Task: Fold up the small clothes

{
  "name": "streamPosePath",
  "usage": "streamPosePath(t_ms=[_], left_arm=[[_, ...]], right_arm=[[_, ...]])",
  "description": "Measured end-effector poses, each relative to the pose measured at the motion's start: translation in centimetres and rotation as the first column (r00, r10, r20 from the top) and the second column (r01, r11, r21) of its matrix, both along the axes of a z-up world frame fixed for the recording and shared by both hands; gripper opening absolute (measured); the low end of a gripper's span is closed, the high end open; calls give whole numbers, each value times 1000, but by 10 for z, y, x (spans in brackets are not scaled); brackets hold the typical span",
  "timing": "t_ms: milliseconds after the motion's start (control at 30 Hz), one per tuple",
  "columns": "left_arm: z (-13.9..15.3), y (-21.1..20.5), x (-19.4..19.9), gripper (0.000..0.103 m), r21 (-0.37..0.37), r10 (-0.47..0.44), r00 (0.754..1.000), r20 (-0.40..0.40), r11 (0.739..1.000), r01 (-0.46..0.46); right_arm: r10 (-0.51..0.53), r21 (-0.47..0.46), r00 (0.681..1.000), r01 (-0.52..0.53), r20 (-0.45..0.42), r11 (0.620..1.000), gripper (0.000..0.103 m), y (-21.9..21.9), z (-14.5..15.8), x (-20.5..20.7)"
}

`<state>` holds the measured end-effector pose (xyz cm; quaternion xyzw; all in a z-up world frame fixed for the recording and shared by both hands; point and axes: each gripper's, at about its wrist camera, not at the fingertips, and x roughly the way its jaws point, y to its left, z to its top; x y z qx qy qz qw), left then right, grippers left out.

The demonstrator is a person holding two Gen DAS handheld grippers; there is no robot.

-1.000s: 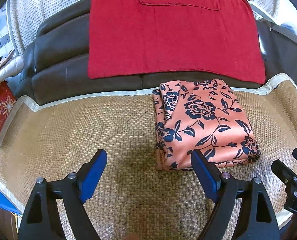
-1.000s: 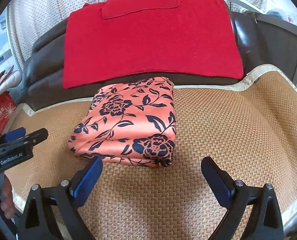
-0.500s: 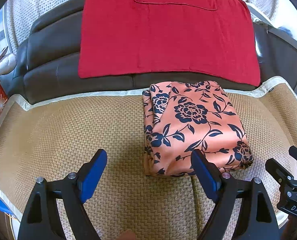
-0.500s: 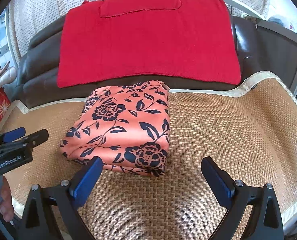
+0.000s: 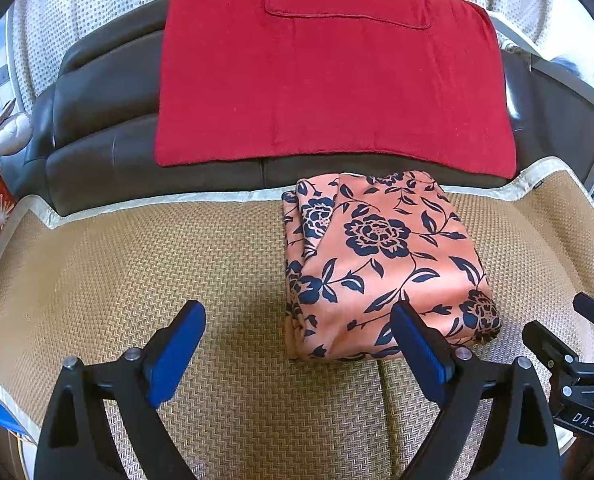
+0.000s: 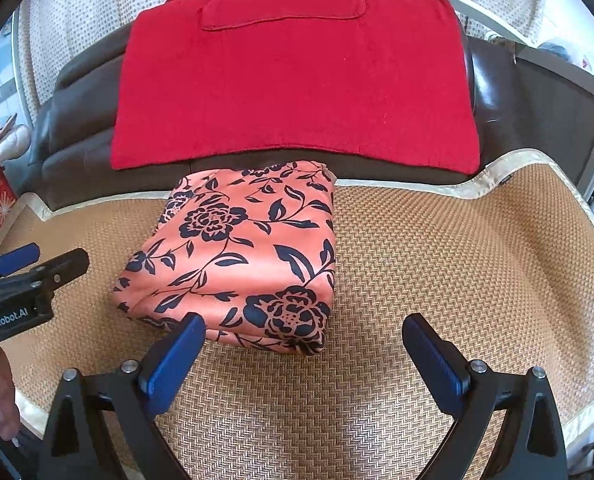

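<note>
Over the woven mat (image 5: 177,264), both tools (image 5: 297,344) (image 6: 303,354) gape wide, empty, the left's jaws just widened.

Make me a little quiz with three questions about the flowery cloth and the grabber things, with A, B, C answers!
1. Where does the folded floral garment lie?
A. on the woven mat
B. on the red towel
C. inside a box

2. What colour are the flowers on it?
A. white
B. dark navy
C. green

3. How do the left gripper and right gripper stand?
A. both clamped on the garment
B. one holding the towel
C. both open, holding nothing

Answers: 1 A, the garment rests on the mat, in front of the dark sofa back. 2 B, dark navy blooms on orange. 3 C, the blue pads stand wide apart, with only mat and the garment's near edge showing between them.
</note>
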<state>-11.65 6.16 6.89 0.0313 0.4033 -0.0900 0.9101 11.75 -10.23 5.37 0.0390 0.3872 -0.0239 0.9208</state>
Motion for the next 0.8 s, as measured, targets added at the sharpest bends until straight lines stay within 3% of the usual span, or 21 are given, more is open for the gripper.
streamPosePath(t_ms=[500, 800], left_arm=[[-13, -8, 19, 94, -30, -38, 998, -51, 999, 37], [-16, -15, 30, 94, -24, -60, 998, -32, 998, 59]], right_arm=[[-5, -21, 1000, 4, -19, 1000, 100, 0, -7, 13], [1, -17, 1000, -1, -28, 1000, 100, 3, -11, 27]])
